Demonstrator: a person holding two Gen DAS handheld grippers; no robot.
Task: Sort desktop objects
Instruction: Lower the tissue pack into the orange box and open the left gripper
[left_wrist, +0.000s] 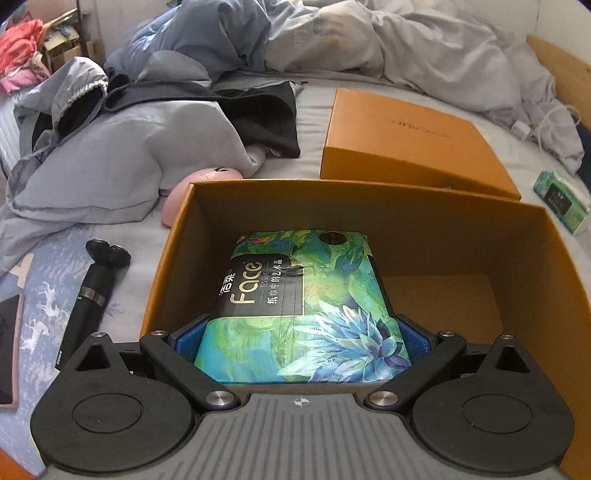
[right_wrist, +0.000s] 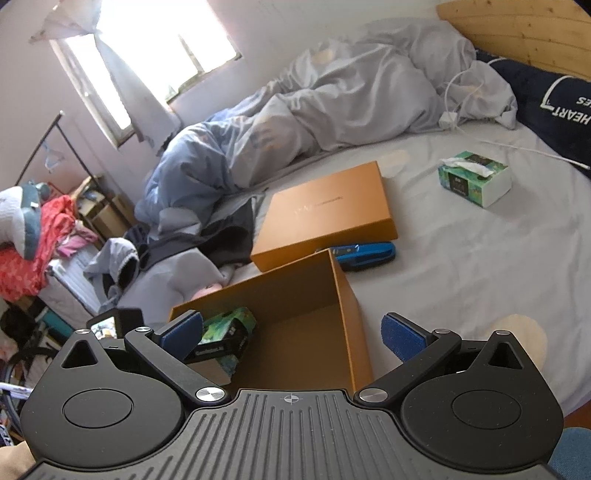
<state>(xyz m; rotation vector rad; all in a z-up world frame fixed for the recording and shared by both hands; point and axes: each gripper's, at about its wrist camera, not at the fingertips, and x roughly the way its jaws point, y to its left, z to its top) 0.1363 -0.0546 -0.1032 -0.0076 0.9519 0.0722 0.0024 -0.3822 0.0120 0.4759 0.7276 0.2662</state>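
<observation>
Left gripper: clamped on the green tissue pack, one blue pad on each long side of the pack at its near end. The pack sits inside the open orange box, in the left half of the cavity, centre of the left wrist view. Its long axis runs straight away from the tool toward the far wall of the box. Whether it rests on the box floor or hangs just above it cannot be told.

Right gripper: fingers apart, nothing between them, positioned over the near right portion of the same box, lower centre of the right wrist view.

Judgement: the step in hand is release of the pack into the box. The bare floor lies to the right of the pack.

Items outside the box:
- blue stapler, centre of the right wrist view, just beyond the box's far right corner and beside the orange lid; the right gripper is the nearer tool
- opened tissue box, upper right, well apart
- black shaver, lower left of the left wrist view
- pink mouse, touching the box's left corner
</observation>
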